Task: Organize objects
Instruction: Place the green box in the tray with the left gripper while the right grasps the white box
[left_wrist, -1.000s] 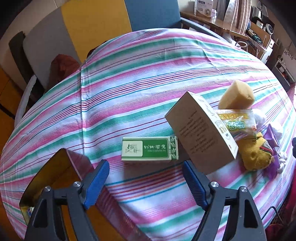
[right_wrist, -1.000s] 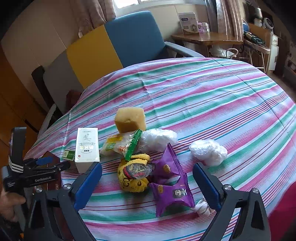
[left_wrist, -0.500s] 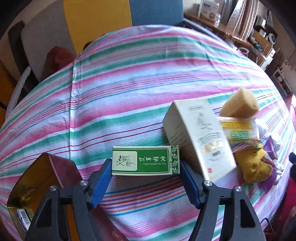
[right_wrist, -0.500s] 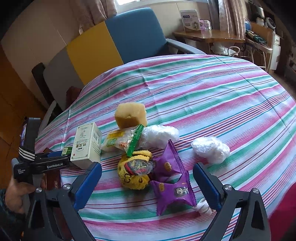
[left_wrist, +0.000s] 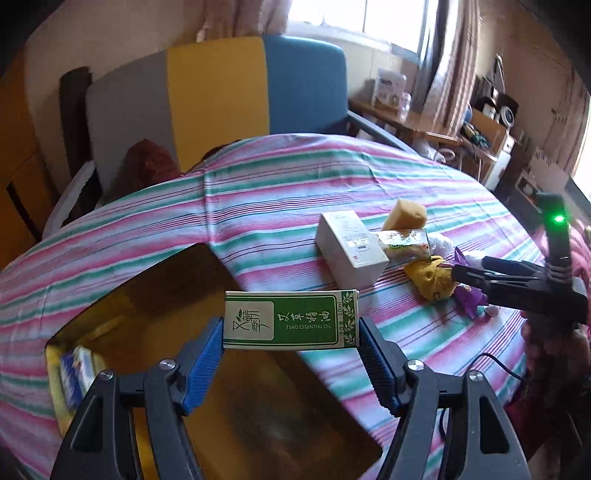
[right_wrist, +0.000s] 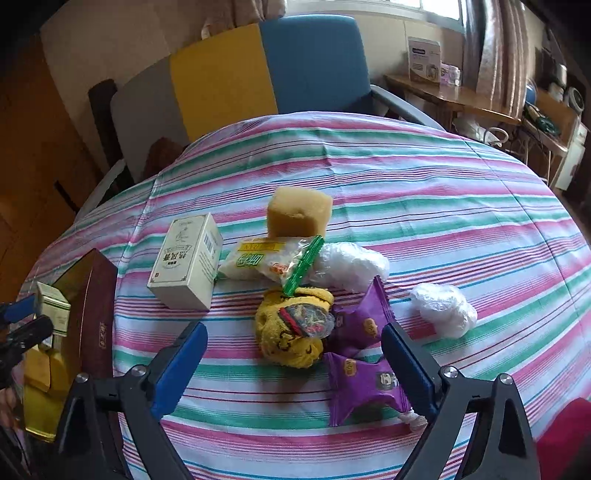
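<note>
My view takes in the striped bench (right_wrist: 406, 177), with an open gold-lined box (left_wrist: 155, 314) at its near left edge. My left tool (left_wrist: 291, 341) clamps the green essential oil carton (left_wrist: 291, 319) by its two ends, raised above that box's opening. My right tool (right_wrist: 293, 363) hangs with jaws spread wide, gripping nothing, over the yellow plush toy (right_wrist: 288, 332) and purple snack packets (right_wrist: 365, 380). The white carton (right_wrist: 188, 258) lies just beyond.

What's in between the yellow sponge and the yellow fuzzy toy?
In the right wrist view, a clear snack bag with a green strip lies between the sponge and the fuzzy toy, beside crumpled white plastic.
</note>
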